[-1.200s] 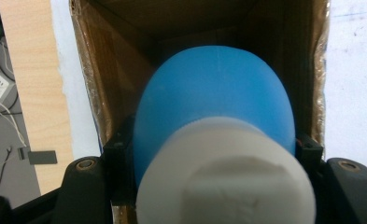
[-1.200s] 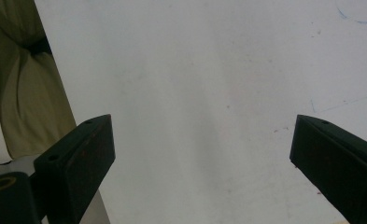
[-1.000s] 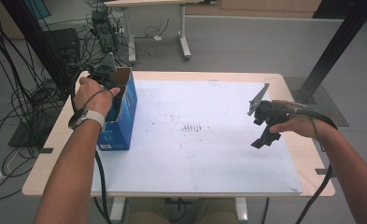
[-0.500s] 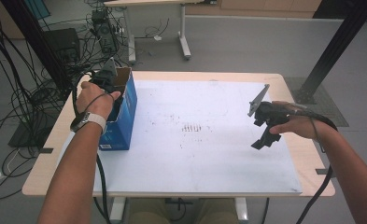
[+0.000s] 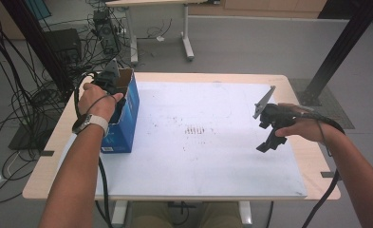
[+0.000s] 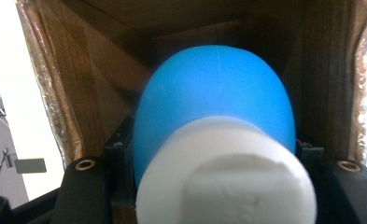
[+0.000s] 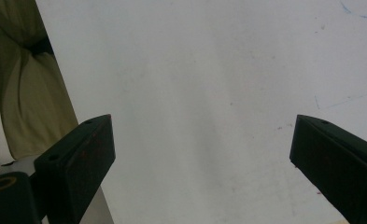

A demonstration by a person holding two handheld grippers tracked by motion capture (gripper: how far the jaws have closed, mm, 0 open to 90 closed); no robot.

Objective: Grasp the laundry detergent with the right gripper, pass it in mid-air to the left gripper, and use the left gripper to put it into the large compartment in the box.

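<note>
A blue bottle (image 6: 214, 93) with a white cap (image 6: 225, 177) fills the left gripper view, cap end toward the camera. My left gripper (image 6: 214, 154) is shut on it, a black jaw pressed on each side. Brown cardboard walls (image 6: 106, 70) surround it: gripper and bottle are down inside the open blue box (image 5: 127, 118) at the table's left. In the high view my left gripper (image 5: 112, 78) dips into the box top. My right gripper (image 5: 265, 135) hovers open over the right of the white sheet (image 5: 212, 156); its jaws (image 7: 202, 154) stand wide apart with nothing between them.
The white sheet covers most of a wooden table (image 5: 51, 156). Faint marks (image 5: 196, 129) dot the sheet's middle. Cables (image 5: 23, 99) and equipment lie on the floor beyond the left edge. A black post (image 5: 336, 52) stands at the far right, another table's leg (image 5: 186, 33) behind.
My left hand and gripper have shifted slightly down and right, deeper into the box. The right gripper has stayed where it was, still open.
</note>
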